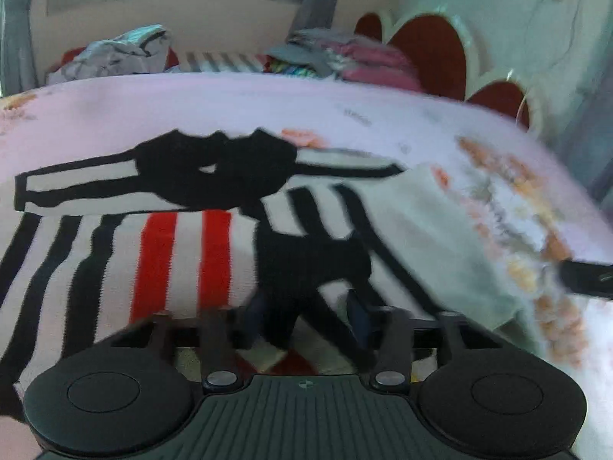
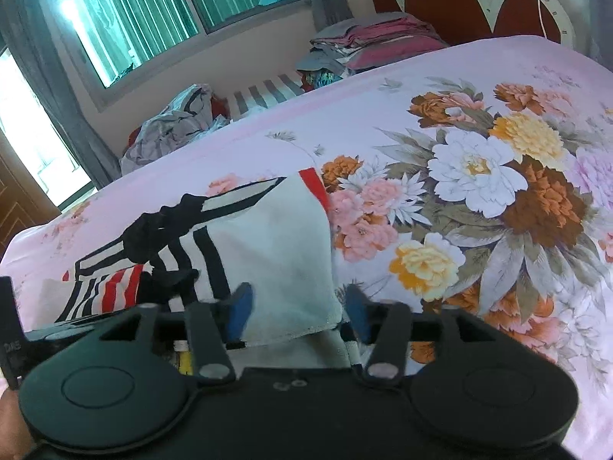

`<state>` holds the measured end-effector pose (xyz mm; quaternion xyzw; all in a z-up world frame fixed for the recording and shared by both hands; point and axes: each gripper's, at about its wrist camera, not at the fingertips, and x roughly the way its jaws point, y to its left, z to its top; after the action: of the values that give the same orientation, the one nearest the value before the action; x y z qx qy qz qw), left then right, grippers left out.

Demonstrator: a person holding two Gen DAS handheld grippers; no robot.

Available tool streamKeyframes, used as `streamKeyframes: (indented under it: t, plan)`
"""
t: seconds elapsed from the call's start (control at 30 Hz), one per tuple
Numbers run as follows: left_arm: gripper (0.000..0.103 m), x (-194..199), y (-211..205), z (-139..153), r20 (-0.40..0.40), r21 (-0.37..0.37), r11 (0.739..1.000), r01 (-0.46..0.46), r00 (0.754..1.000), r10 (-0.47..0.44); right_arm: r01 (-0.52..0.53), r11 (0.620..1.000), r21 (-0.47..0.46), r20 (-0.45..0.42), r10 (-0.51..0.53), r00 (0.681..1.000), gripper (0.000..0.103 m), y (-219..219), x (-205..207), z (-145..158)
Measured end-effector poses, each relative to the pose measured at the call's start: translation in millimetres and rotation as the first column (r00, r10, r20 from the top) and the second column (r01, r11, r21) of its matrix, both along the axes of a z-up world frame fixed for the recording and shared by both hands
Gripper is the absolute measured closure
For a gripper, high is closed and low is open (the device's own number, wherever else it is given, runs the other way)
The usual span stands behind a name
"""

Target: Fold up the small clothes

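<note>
Garment (image 1: pixel 191 253), a small striped top, lies flat on the near part of the bed (image 2: pixel 421 88); the left tool (image 1: pixel 306 318) and right tool (image 2: pixel 299 310) stand released, cloth between the jaws but ungripped. Smooth the fold before the next one. Clothes piles (image 2: pixel 345 42) sit far, obstructing nothing.

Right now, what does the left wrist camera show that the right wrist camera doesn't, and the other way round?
Only the left wrist view shows the garment's red stripes up close and its black knotted straps spread wide. Only the right wrist view shows the bedsheet's large flower print and the garment's white folded edge lying between the right gripper fingers. Both show the striped garment, the pink bedsheet, the window and the stacked clothes.
</note>
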<state>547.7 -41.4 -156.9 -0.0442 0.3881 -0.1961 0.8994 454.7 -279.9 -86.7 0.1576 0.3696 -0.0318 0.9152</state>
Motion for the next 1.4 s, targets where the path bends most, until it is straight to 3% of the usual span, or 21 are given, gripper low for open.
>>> streamKeyframes:
  t: [0.07, 0.2, 0.33, 0.4, 0.53, 0.63, 0.67, 0.77, 0.83, 0.9, 1.0, 1.07, 1.17, 1.23, 1.4]
  plan:
    - [0.055, -12.6, 13.6, 15.3, 0.073, 0.035, 0.999, -0.034, 0.997, 0.031, -0.026, 1.000, 0.008, 0.003, 0.026, 1.000, 0.045, 7.0, 6.2, 0.6]
    - [0.055, -47.8, 81.4, 36.4, 0.180, 0.051, 0.978, -0.201, 0.965, 0.189, -0.086, 0.993, 0.078, 0.011, 0.086, 0.996, 0.046, 27.3, 24.8, -3.4]
    - [0.055, -86.5, 151.2, 35.2, 0.204, 0.134, 0.929, -0.344, 0.927, 0.313, -0.146, 0.981, 0.125, 0.000, 0.148, 0.989, 0.047, 55.6, 50.3, -15.7]
    - [0.055, -101.6, 178.9, 28.4, 0.179, 0.162, 0.913, -0.375, 0.921, 0.347, -0.164, 0.976, 0.140, -0.018, 0.168, 0.986, 0.047, 69.0, 64.6, -24.7]
    - [0.058, -106.2, 194.2, 8.8, 0.141, 0.215, 0.905, -0.367, 0.929, 0.343, -0.167, 0.971, 0.173, -0.089, 0.184, 0.979, 0.047, 84.4, 91.2, -44.7]
    - [0.070, -88.0, 189.5, -3.1, 0.134, 0.227, 0.914, -0.336, 0.940, 0.312, -0.174, 0.968, 0.181, -0.132, 0.199, 0.971, 0.048, 92.8, 107.1, -54.7]
    - [0.077, -83.9, 189.8, -5.1, 0.128, 0.229, 0.915, -0.332, 0.942, 0.310, -0.177, 0.970, 0.165, -0.136, 0.200, 0.970, 0.052, 96.3, 110.4, -55.7]
    - [0.081, -74.3, 189.7, -9.9, 0.123, 0.249, 0.914, -0.320, 0.947, 0.297, -0.209, 0.968, 0.137, -0.136, 0.228, 0.964, 0.095, 102.4, 115.4, -55.9]
    - [0.082, -76.8, 194.0, -10.2, 0.117, 0.237, 0.919, -0.314, 0.949, 0.294, -0.258, 0.963, 0.079, -0.103, 0.265, 0.959, 0.095, 110.9, 113.7, -42.8]
    - [0.083, -77.9, 197.1, -12.1, 0.109, 0.222, 0.924, -0.311, 0.950, 0.294, -0.307, 0.952, -0.003, -0.006, 0.307, 0.952, 0.096, 120.6, 104.0, -14.4]
    - [0.083, -74.0, 197.9, -13.0, 0.093, 0.208, 0.929, -0.306, 0.952, 0.292, -0.288, 0.951, -0.111, 0.143, 0.302, 0.943, 0.096, 120.1, 84.0, 31.9]
    - [0.083, -70.9, 195.1, -14.3, 0.092, 0.216, 0.930, -0.297, 0.955, 0.283, -0.271, 0.954, -0.129, 0.179, 0.291, 0.940, 0.096, 110.1, 73.9, 46.0]
    - [0.083, -70.5, 194.9, -14.1, 0.088, 0.220, 0.932, -0.287, 0.958, 0.274, -0.260, 0.955, -0.141, 0.102, 0.275, 0.956, 0.096, 96.3, 68.6, 25.7]
    - [0.083, -70.5, 195.2, -14.1, 0.084, 0.218, 0.934, -0.283, 0.959, 0.271, -0.240, 0.965, -0.101, 0.045, 0.246, 0.968, 0.096, 84.7, 65.2, 3.3]
    - [0.083, -69.9, 194.1, -13.6, 0.078, 0.226, 0.935, -0.274, 0.962, 0.263, -0.211, 0.975, -0.063, 0.028, 0.213, 0.977, 0.096, 75.8, 55.5, -24.4]
